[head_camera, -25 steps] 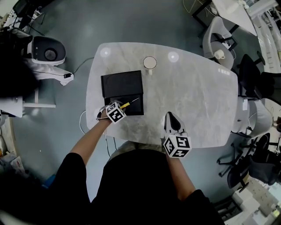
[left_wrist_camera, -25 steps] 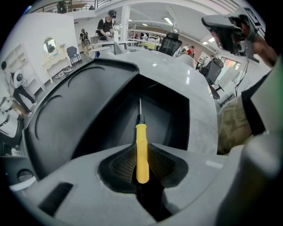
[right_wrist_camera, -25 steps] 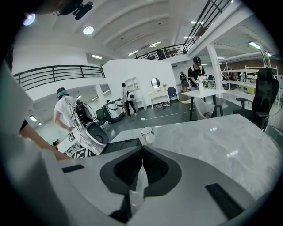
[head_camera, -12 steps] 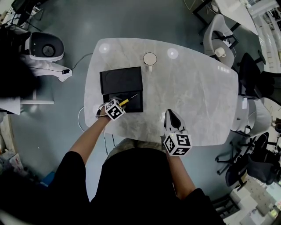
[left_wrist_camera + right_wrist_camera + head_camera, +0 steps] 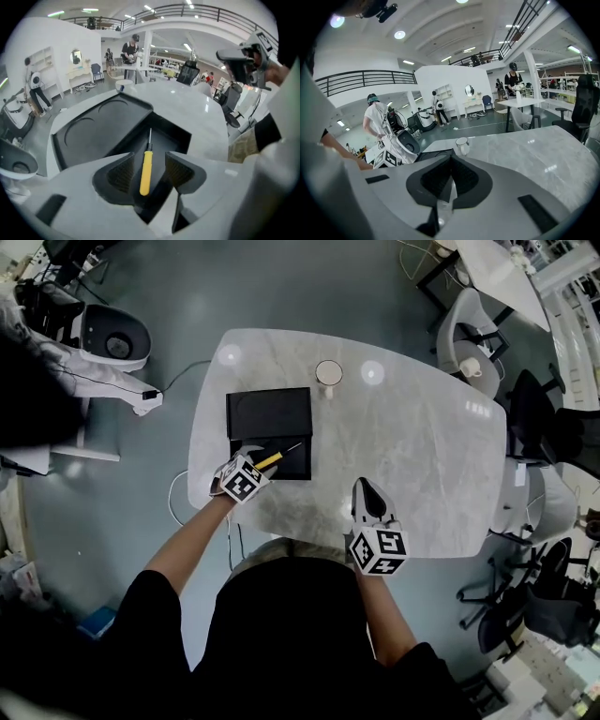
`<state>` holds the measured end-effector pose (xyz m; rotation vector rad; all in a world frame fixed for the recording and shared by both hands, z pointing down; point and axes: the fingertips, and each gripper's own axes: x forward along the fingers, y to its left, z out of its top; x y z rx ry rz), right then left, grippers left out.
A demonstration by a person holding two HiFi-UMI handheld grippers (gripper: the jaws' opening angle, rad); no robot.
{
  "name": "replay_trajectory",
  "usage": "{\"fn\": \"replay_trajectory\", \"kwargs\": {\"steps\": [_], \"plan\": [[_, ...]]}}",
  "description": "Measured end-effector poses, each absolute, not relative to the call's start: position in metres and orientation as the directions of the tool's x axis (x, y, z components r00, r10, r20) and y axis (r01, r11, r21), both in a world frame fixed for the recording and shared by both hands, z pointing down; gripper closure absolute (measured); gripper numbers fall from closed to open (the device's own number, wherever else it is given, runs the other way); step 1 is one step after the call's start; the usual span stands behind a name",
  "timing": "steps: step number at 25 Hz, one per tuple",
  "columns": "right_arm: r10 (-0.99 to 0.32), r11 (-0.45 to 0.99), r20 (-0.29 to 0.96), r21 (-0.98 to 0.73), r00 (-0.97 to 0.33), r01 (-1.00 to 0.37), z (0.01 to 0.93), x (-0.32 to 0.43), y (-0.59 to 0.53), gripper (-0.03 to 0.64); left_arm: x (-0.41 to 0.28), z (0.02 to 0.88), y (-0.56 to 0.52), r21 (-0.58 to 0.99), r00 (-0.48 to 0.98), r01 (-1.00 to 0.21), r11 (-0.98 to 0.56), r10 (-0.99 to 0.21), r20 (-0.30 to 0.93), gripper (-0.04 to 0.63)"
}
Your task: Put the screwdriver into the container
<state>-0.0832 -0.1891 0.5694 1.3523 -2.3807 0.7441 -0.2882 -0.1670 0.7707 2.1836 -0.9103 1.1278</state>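
Only the left gripper view is showing the left gripper (image 5: pixel 147 172) with its ribbed fingers (image 5: pixel 180 171) just opened wide, flanking the slim yellow-handled screwdriver (image 5: pixel 146 169) lying loose inside the matte black container (image 5: pixel 93 131). Right of the container, the right gripper (image 5: pixel 450 176) is pressing its fingers together, empty.
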Motion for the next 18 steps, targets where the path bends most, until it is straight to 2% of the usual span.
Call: {"fn": "replay_trajectory", "kwargs": {"steps": [4,8,12,15,18], "plan": [[-0.684,0.477,0.480,-0.277,-0.550,-0.834,0.556,-0.092,-0.171,0.604,-0.271,0.713,-0.147,0.187,0.511,-0.785,-0.591,-0.445,0.735,0.376],[-0.669,0.535,0.467,-0.237,-0.578,-0.811,0.541,-0.101,-0.149,0.604,-0.265,0.654,-0.120,0.236,0.504,-0.852,-0.468,-0.610,0.611,0.389],[-0.657,0.570,0.441,-0.240,-0.611,-0.786,0.524,-0.115,-0.129,0.604,-0.280,0.597,-0.090,0.285,0.411,-0.909,-0.304,-0.768,0.491,0.428],[-0.660,0.597,0.414,-0.217,-0.627,-0.772,0.503,-0.122,-0.121,0.604,-0.294,0.555,-0.066,0.282,0.307,-0.938,-0.201,-0.859,0.411,0.509],[-0.674,0.603,0.380,-0.212,-0.633,-0.769,0.481,-0.122,-0.120,0.603,-0.305,0.512,-0.049,0.292,0.235,-0.946,-0.144,-0.922,0.308,0.545]]}}
